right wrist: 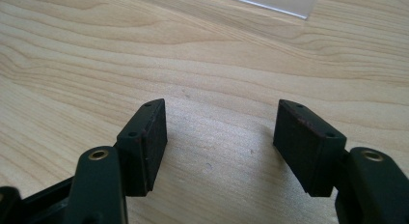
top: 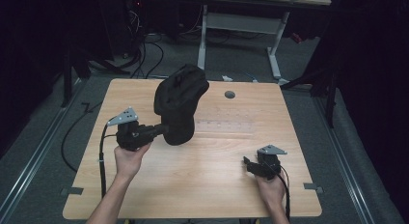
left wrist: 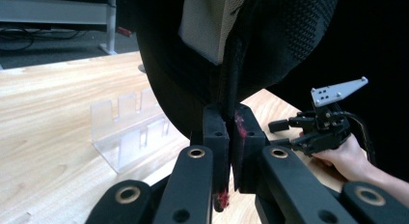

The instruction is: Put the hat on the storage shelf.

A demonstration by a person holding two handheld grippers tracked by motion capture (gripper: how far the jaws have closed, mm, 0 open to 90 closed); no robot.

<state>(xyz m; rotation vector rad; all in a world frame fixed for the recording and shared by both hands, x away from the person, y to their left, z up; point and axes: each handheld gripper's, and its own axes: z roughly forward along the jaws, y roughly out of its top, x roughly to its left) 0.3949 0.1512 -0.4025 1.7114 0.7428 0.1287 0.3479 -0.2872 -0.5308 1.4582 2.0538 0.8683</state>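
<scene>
The left gripper (top: pixel 156 131) is clamped on the hem of the black cap (top: pixel 179 104), held above the table (top: pixel 212 185) — the right gripper (top: pixel 251 165), jaws apart and empty, should rise slowly to take the opposite edge.

black cap (left wrist: pixel 270 35) top cut off, clear rack (left wrist: pixel 128 132) partly hidden

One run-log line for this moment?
left hand-held gripper: shut on black cap, lifted | right hand-held gripper: open, empty, over table
</scene>
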